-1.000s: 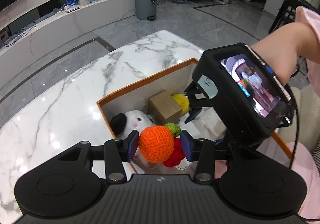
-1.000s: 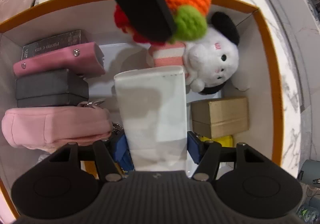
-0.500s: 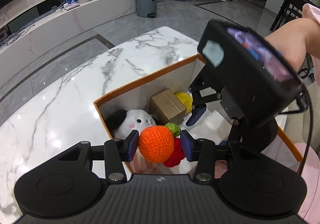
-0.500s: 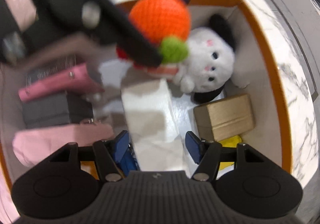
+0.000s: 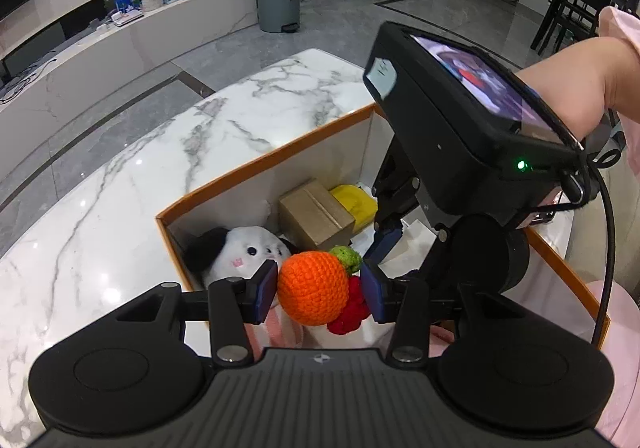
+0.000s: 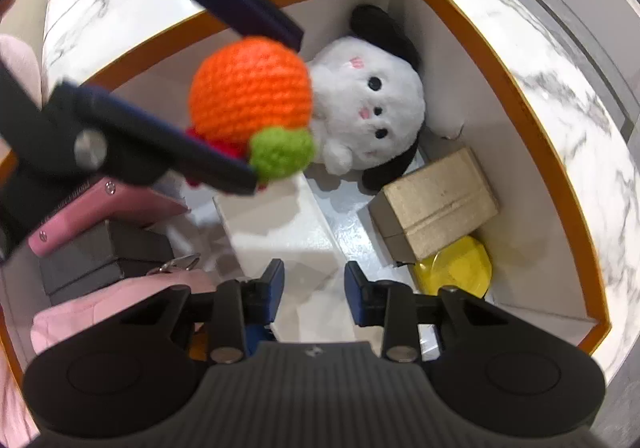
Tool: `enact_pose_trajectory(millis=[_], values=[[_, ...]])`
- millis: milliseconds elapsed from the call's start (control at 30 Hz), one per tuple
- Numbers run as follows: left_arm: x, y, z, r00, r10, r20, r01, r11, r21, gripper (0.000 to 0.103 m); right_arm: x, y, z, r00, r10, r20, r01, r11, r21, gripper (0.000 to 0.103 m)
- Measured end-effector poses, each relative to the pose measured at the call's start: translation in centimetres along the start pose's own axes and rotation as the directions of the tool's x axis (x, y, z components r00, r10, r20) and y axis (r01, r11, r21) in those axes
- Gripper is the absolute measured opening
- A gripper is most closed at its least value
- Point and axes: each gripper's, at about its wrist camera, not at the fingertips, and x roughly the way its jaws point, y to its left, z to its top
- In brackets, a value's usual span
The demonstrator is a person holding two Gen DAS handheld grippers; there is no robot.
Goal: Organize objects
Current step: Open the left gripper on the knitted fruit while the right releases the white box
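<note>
The left gripper [image 5: 319, 290] is clamped on a crocheted orange [image 5: 313, 288], its pads pressed to either side of the ball; the orange's green stem [image 5: 346, 258] points toward 1 o'clock in the left wrist view, and a red crochet piece [image 5: 349, 314] hangs with it at about 4 o'clock; the orange is held above the open box [image 5: 264, 161], over its near end rather than resting inside.

The right gripper [image 6: 314, 292] points down into the box, and its jaws are closing; nothing is pinched between them, and a white packet [image 6: 280, 232] lies on the box floor beneath the tips, running toward 11 o'clock; whether the pads touch it I cannot tell. In the left wrist view the right gripper's body fills the 2 o'clock region, with a bare forearm [image 5: 576, 83] behind it.

From the right wrist view, the box holds a white plush [image 6: 372, 103] with black ears at 1 o'clock, a brown carton [image 6: 436, 203] at 3 o'clock beside the plush, and a yellow disc [image 6: 456, 268] just below the carton, partly under it; at 9 o'clock lie a pink case [image 6: 104, 211], a grey block [image 6: 92, 264] beneath it, and a pink pouch [image 6: 104, 308] toward 8 o'clock.

The box has an orange rim and white walls, and stands on a marble table [image 5: 120, 207].
</note>
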Motion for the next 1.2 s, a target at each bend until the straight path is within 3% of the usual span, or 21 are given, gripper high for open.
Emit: enact_pose_trajectory(millis=[100, 167, 333, 467, 633, 767, 967, 1133, 1200], values=[[0.4, -0.2, 0.1, 1.0, -0.009, -0.02, 0.009, 1.0, 0.006, 0.053, -0.2, 0.3, -0.4, 1.0, -0.014, 0.009, 0.013, 1.0, 0.008, 0.035], [0.6, -0.4, 0.0, 0.999, -0.014, -0.037, 0.014, 1.0, 0.013, 0.053, -0.6, 0.7, -0.7, 0.999, -0.042, 0.028, 0.042, 0.999, 0.015, 0.026], [1.3, -1.5, -0.5, 0.992, -0.015, -0.127, 0.025, 0.997, 0.078, 0.053, -3.0, 1.7, -2.4, 0.983, -0.138, 0.12, 0.133, 0.99, 0.056, 0.026], [2.4, -2.4, -0.9, 0.975, 0.032, -0.22, -0.002, 0.991, 0.137, 0.053, -4.5, 2.6, -3.8, 0.965, -0.204, 0.164, 0.19, 0.977, 0.098, 0.026], [3.5, -3.3, -1.3, 0.942, 0.161, -0.293, -0.106, 0.975, 0.193, 0.053, -5.7, 3.2, -2.8, 0.948, -0.247, 0.199, 0.229, 0.967, 0.112, 0.026], [4.5, -3.0, -1.4, 0.917, 0.149, -0.37, -0.084, 0.979, 0.186, 0.054, -5.6, 3.5, -3.4, 0.947, -0.254, 0.197, 0.238, 0.966, 0.101, 0.026], [4.8, -3.2, -1.7, 0.908, 0.183, -0.376, -0.103, 0.969, 0.224, 0.057, -3.7, 3.4, -3.0, 0.945, -0.254, 0.206, 0.237, 0.966, 0.105, 0.026], [4.7, -3.0, -1.8, 0.916, 0.166, -0.366, -0.091, 0.973, 0.214, 0.059, -4.1, 4.3, -3.3, 0.944, -0.253, 0.213, 0.238, 0.967, 0.091, 0.031], [4.8, -3.2, -1.8, 0.919, 0.151, -0.364, -0.075, 0.974, 0.215, 0.065, -4.3, 4.6, -3.4, 0.944, -0.248, 0.219, 0.233, 0.968, 0.091, 0.032]])
